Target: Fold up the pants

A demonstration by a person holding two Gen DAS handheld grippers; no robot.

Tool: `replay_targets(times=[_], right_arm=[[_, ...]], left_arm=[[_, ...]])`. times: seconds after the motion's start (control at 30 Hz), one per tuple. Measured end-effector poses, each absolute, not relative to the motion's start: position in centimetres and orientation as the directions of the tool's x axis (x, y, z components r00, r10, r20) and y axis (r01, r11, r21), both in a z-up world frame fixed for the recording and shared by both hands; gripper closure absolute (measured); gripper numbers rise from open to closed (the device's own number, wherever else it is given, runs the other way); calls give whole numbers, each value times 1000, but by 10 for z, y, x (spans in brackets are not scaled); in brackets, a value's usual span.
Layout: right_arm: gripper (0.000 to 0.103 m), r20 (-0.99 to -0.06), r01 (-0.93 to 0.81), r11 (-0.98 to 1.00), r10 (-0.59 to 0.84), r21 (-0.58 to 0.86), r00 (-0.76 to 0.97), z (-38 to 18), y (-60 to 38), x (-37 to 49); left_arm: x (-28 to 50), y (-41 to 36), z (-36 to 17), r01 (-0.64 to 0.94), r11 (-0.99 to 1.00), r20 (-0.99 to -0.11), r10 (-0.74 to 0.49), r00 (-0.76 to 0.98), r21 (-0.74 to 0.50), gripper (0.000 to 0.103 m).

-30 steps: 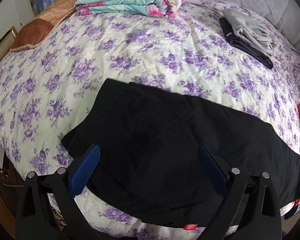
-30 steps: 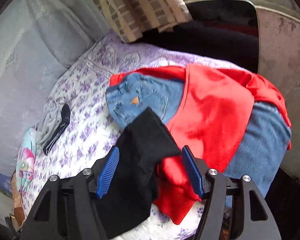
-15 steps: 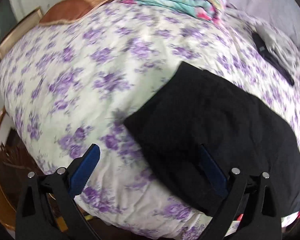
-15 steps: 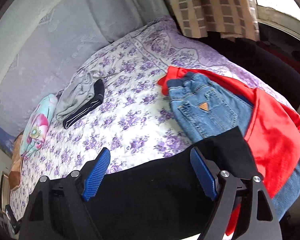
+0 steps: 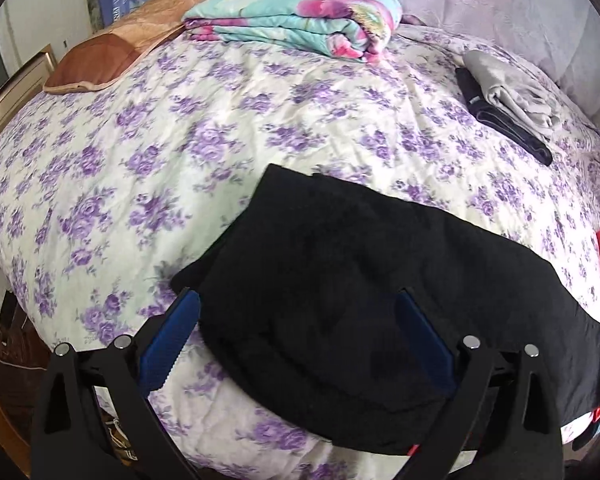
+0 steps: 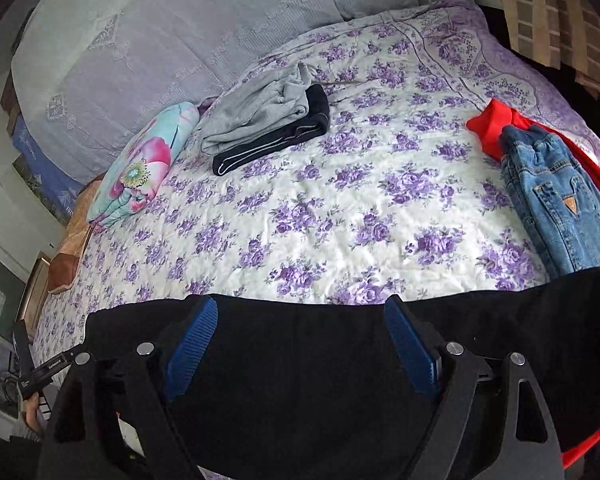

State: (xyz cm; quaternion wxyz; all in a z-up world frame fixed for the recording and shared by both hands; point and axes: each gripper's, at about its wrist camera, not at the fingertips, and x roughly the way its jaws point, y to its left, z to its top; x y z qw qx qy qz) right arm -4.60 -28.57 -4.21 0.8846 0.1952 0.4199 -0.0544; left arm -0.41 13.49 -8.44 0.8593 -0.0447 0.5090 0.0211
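Note:
Black pants (image 5: pixel 352 292) lie spread along the near edge of the bed with the purple-flowered cover (image 5: pixel 220 132). My left gripper (image 5: pixel 298 336) is open over the pants' left end, its jaws wide apart, holding nothing. In the right wrist view the pants (image 6: pixel 300 380) fill the lower frame. My right gripper (image 6: pixel 300 344) is open above them, holding nothing. Whether the blue pads (image 6: pixel 410 350) touch the cloth I cannot tell.
A folded floral blanket (image 5: pixel 296 24) and a brown pillow (image 5: pixel 100 64) lie at the far left. Folded grey and black clothes (image 6: pixel 264 120) lie at the back. Blue jeans (image 6: pixel 556 200) on a red garment (image 6: pixel 496 124) lie at the right. A headboard (image 6: pixel 160 32) stands behind.
Both grippers swung about. The right view turned left from the jeans and red garment to the middle of the bed. The left view swung left, then back over the pants' end.

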Motion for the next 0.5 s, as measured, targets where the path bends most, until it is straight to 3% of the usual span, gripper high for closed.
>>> replay_targets(times=[0.27,0.4,0.5], right_arm=[[17,-774,337,888,33,313,633,-44,-310,-65],[17,-776,392,858,13,332,630,-46,-325,-82],[17,-777,422,844,-11,331,630,-46,-335,-95]], left_arm=[[9,112,-113,-39,999,-908,22,418,7,7],[11,111,-131,-12,993,-905,110,410,116,5],[4,118,-114,-24,997,-892,71,447,67,5]])
